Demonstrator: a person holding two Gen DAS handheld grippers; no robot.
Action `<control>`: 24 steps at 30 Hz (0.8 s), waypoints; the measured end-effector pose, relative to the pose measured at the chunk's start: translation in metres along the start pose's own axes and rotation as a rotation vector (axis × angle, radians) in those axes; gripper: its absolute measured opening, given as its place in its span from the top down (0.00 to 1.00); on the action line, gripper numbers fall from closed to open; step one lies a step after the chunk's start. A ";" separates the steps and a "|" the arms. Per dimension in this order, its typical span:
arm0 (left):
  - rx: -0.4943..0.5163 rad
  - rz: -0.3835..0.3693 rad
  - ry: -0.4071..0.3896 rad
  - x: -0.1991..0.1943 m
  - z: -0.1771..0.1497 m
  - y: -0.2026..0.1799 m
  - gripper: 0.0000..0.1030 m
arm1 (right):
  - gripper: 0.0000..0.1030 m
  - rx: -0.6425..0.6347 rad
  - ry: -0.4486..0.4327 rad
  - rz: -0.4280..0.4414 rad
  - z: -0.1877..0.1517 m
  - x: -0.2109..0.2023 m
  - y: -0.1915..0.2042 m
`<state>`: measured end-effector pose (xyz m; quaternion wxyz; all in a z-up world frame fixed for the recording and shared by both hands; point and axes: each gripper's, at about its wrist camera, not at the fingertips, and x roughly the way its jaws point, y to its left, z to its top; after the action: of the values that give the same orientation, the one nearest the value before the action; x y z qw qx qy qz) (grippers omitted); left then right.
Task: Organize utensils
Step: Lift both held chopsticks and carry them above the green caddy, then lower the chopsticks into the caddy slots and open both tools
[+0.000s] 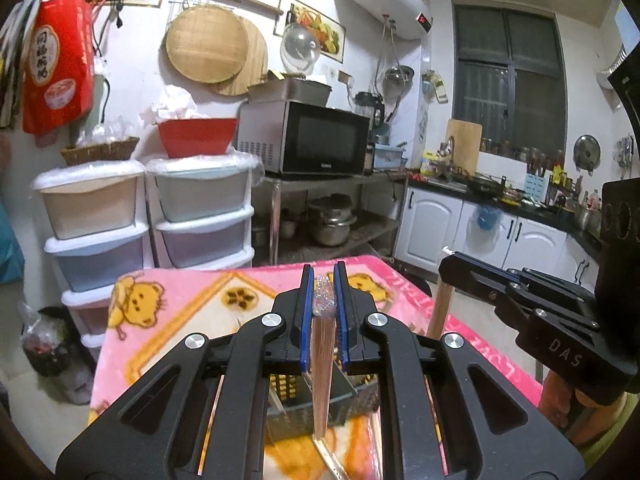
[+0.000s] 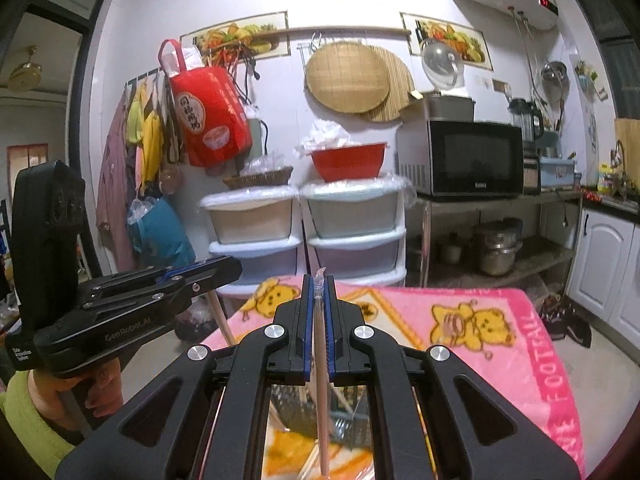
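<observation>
Left wrist view shows the left gripper [image 1: 324, 304] clamped on wrapped chopsticks [image 1: 322, 360] above the basket [image 1: 304, 416] on the pink blanket [image 1: 192, 312]. Right gripper [image 2: 319, 312] pinches one thin wooden chopstick [image 2: 321, 380] over that basket. Slick plastic wrap and smooth round sticks could slip, missing the perforated grey compartments.

A bundle of wooden chopsticks [image 1: 322, 364] in a clear plastic sleeve stood nearly upright, its lower end reaching down to a dark perforated basket [image 1: 320, 412] with a divider inside. A second, thinner wrapped pair of chopsticks [image 2: 321, 380] also stood upright above the same basket [image 2: 340, 420]. The basket rested on a pink blanket [image 1: 192, 308] printed with yellow bears.
</observation>
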<state>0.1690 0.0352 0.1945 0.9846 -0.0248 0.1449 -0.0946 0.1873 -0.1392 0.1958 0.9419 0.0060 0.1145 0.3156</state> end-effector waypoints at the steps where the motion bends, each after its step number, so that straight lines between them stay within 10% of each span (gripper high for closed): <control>1: -0.002 0.003 -0.004 0.000 0.002 0.001 0.94 | 0.95 0.001 -0.011 0.001 0.003 0.001 0.000; 24: -0.041 0.091 -0.035 0.034 0.012 0.025 0.94 | 0.95 0.002 -0.084 -0.008 0.013 0.058 -0.019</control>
<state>0.2093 0.0535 0.1942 0.9896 -0.0400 0.1304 -0.0462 0.2464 -0.1187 0.1947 0.9472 0.0198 0.0751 0.3111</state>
